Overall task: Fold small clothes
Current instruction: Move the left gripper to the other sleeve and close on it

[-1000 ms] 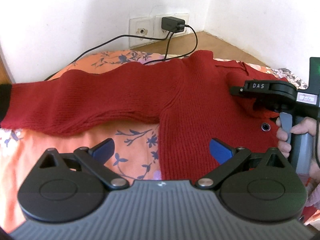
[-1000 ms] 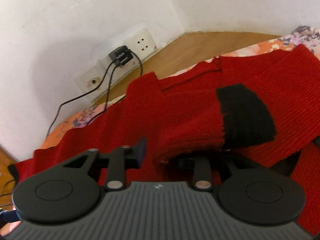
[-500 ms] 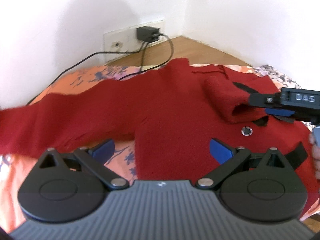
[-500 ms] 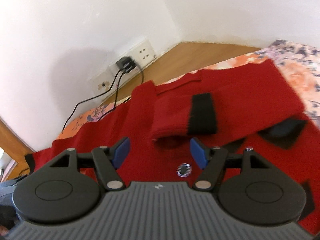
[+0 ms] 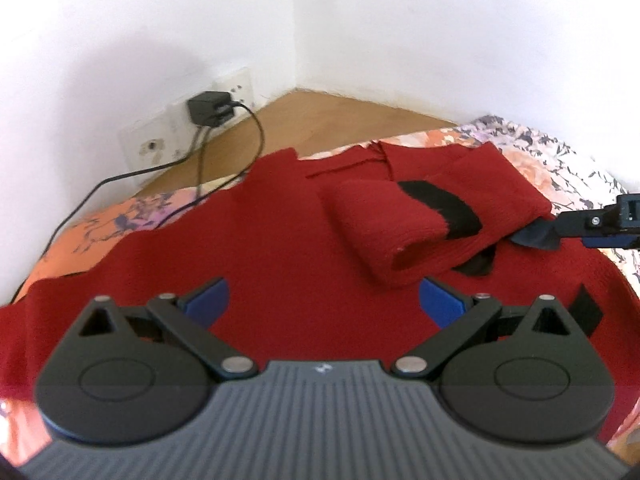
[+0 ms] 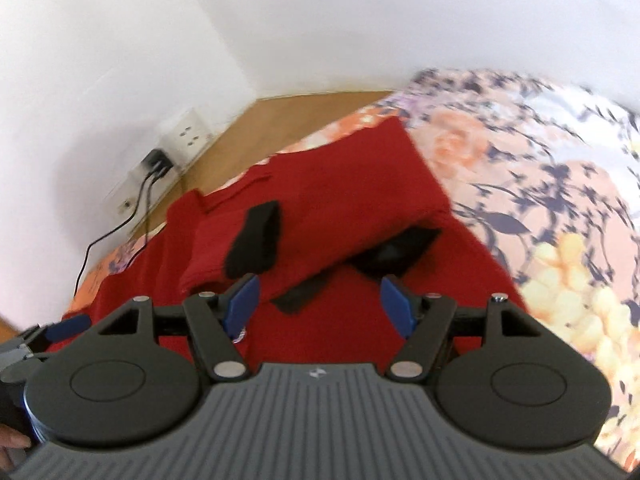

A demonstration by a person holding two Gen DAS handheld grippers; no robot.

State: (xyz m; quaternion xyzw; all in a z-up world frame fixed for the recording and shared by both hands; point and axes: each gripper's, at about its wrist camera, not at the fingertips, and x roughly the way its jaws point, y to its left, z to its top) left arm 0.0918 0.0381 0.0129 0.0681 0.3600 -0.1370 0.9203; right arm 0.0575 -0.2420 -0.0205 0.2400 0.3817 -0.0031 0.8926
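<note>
Left tongs [image 5: 323, 298] are hovering wide open over the red sweater [image 5: 280, 248], gripping nothing, now nearer its middle than a second ago. Right tongs [image 6: 318, 300] are hanging open and empty too, having let go of the sleeve [image 6: 320, 216] and drawn back. The sweater is lying spread on the floral bedspread [image 6: 540, 184]; its right sleeve is now resting folded across the chest, black cuff [image 6: 256, 240] on top. Beyond, a black charger [image 5: 210, 110] is sitting plugged into the wall socket [image 5: 236, 88].
</note>
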